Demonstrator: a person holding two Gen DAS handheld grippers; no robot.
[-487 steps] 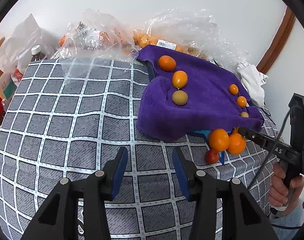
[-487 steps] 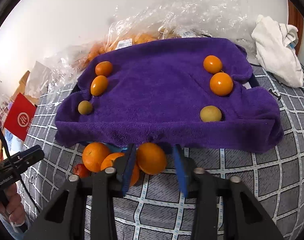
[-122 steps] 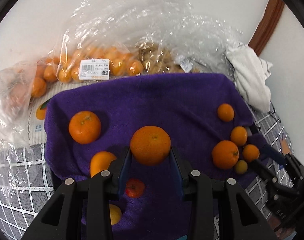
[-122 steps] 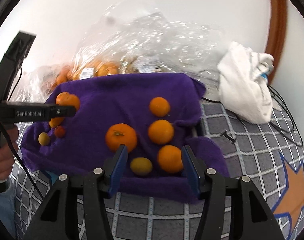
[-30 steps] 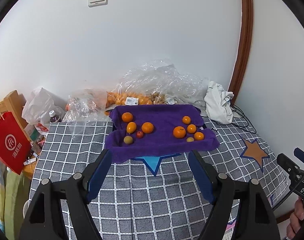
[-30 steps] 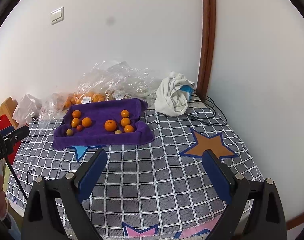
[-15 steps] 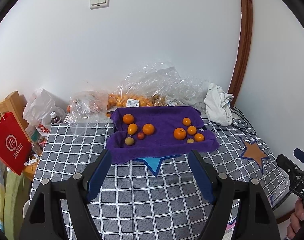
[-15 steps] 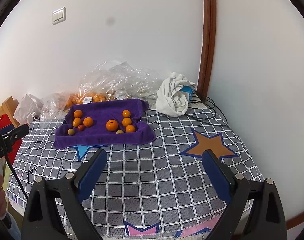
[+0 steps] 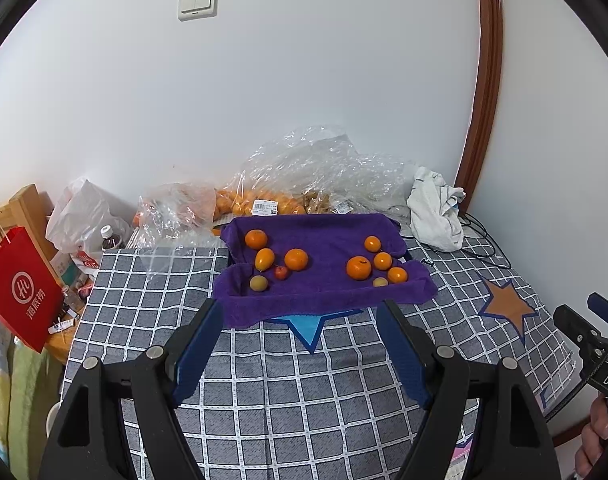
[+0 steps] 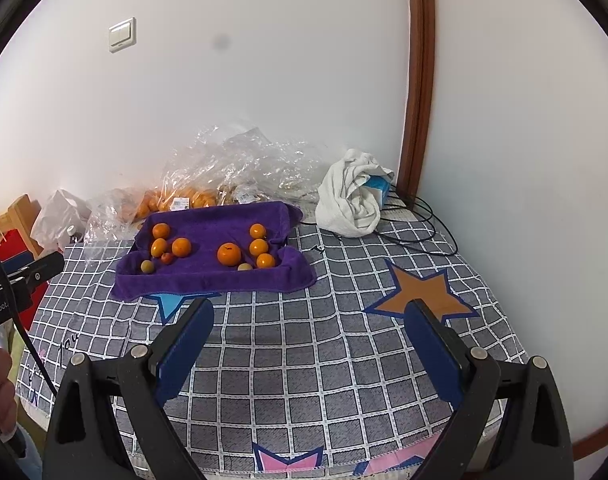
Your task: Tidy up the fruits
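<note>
The fruits are lying in two clusters on the purple towel, which is draped over a shallow tray at the far side of the checked tablecloth: five pieces in the left group and five in the right group, with a bare strip of towel between them. That split is reading as a deliberate sort into two sides, and since no loose fruit is showing on the cloth in front of the towel, the organizing is looking finished or nearly so. Behind the towel, clear plastic bags holding more oranges are sitting against the wall, apparently the supply, not part of the arrangement. A white cloth is bunched at the far right beside some cables. Both tools are hanging well back from the tray, on the near side of the table, a stance that fits a step back to survey the result. The left gripper is standing with its jaws spread wide, gripping nothing and touching nothing. The right gripper is likewise splayed fully apart and empty, its blue pads well apart over the bare tablecloth.
</note>
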